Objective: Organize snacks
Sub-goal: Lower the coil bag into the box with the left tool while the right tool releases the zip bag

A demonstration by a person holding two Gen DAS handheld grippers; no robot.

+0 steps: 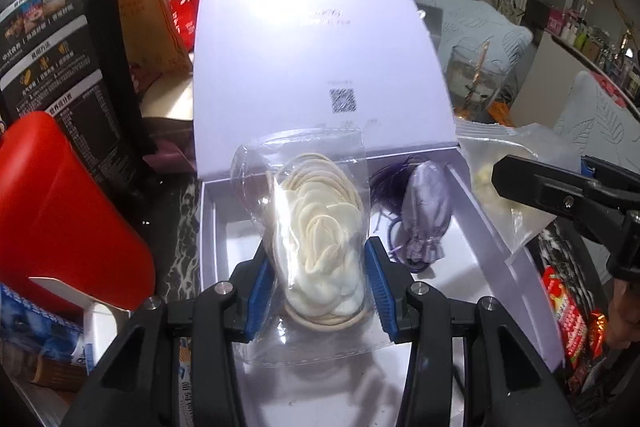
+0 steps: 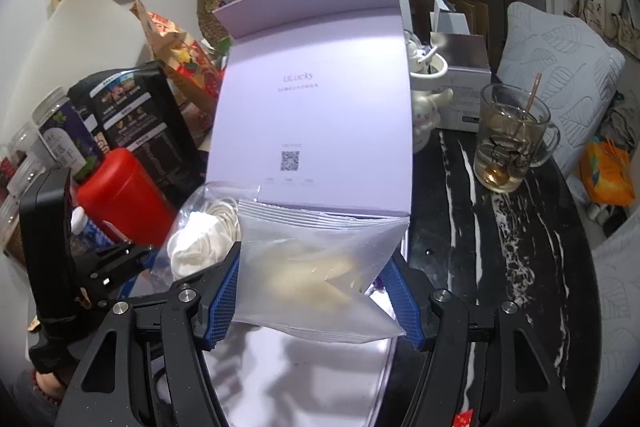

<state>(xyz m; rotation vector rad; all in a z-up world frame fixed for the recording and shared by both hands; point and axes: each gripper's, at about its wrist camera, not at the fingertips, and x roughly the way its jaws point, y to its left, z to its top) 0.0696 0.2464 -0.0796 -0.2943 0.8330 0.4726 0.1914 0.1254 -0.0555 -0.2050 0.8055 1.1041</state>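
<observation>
Left gripper (image 1: 316,287): I am holding its fingers closed on the clear bag (image 1: 316,227) of pale round slices, gripping the lower half, over the open box (image 1: 216,227)
Right gripper (image 2: 316,291): I am pinching the frosted bag (image 2: 316,267) across its middle, hanging it above the box's right side
Handling: both bags are looking light, soft and slippery; I judge the slices brittle, so I am favouring a gentle hold near the sealed edge
Box: a lilac pouch (image 1: 424,211) is already lying inside, lid (image 1: 320,47) standing open
Counter (image 2: 480,227): a glass mug (image 2: 508,139) is standing close
</observation>
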